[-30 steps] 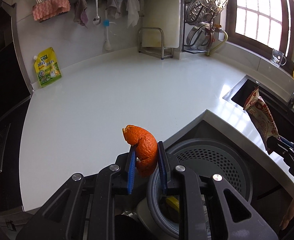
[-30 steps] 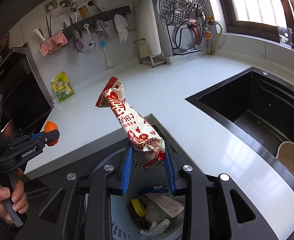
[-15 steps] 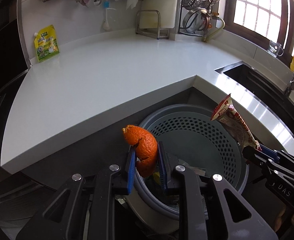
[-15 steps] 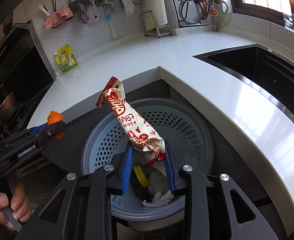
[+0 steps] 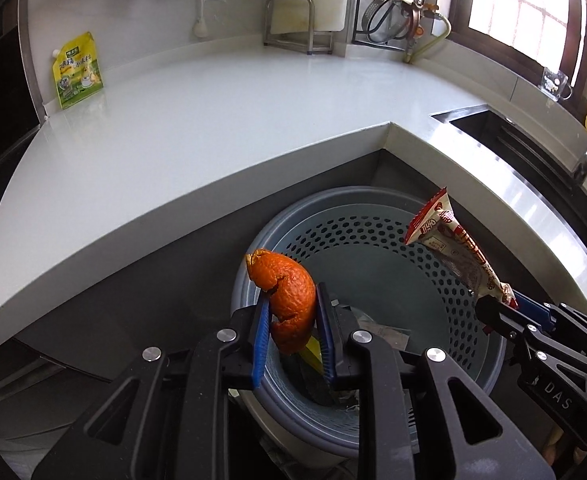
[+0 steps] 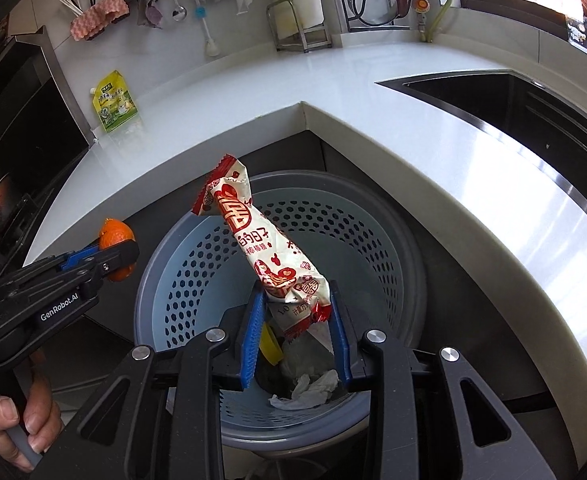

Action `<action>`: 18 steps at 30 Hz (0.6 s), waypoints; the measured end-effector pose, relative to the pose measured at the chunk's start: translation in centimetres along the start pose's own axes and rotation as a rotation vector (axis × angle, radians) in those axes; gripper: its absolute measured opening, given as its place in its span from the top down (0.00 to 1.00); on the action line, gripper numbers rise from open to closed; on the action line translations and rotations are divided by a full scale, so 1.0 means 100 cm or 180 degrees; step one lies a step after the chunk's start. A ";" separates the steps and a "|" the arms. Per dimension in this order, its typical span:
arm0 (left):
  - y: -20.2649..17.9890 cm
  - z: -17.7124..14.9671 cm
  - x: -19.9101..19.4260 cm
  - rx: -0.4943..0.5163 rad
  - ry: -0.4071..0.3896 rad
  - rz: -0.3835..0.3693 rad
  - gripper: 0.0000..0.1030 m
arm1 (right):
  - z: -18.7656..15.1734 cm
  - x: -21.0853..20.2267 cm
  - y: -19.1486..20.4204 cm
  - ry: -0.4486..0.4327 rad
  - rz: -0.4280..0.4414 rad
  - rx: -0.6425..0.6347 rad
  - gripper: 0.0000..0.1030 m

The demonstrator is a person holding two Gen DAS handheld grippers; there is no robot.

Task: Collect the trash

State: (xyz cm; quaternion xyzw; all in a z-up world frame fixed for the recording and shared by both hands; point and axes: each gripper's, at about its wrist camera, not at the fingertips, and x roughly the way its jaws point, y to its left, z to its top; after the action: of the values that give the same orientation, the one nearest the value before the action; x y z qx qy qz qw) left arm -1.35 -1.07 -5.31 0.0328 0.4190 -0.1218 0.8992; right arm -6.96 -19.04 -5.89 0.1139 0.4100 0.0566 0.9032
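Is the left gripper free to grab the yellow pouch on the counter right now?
Probably not: the left gripper is occupied by an orange peel over the trash bin; the yellow pouch leans far off against the wall.

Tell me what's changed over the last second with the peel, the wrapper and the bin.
Both claws sank from counter height toward the trash bin. The left claw has just begun opening, with the orange peel between its pads. The right claw keeps gripping the snack wrapper. Nothing dropped yet.
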 end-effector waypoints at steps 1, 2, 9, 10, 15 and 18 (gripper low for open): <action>0.001 -0.001 0.001 -0.0015 0.0011 -0.0004 0.77 | 0.000 0.000 -0.001 -0.0006 0.0009 0.0004 0.71; 0.002 -0.001 0.001 -0.0029 0.0016 -0.0011 0.76 | 0.000 0.000 -0.002 -0.0017 0.0013 0.0009 0.71; 0.002 -0.001 -0.007 -0.0045 -0.0132 0.0083 0.32 | 0.002 -0.007 -0.011 -0.0151 0.0021 0.0122 0.43; 0.001 0.000 -0.008 -0.0027 -0.0148 0.0105 0.32 | 0.002 -0.007 -0.012 -0.0156 0.0026 0.0132 0.43; 0.000 0.000 -0.009 -0.0046 -0.0124 0.0133 0.30 | 0.001 -0.007 -0.014 -0.0149 0.0024 0.0167 0.43; 0.000 -0.001 -0.008 -0.0048 -0.0108 0.0156 0.28 | 0.000 -0.006 -0.014 -0.0135 0.0023 0.0170 0.42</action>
State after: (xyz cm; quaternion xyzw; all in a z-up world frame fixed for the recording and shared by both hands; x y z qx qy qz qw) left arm -1.95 -0.89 -4.74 0.0343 0.4037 -0.0971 0.9091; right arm -7.37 -20.47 -5.84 0.1405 0.3916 0.0465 0.9081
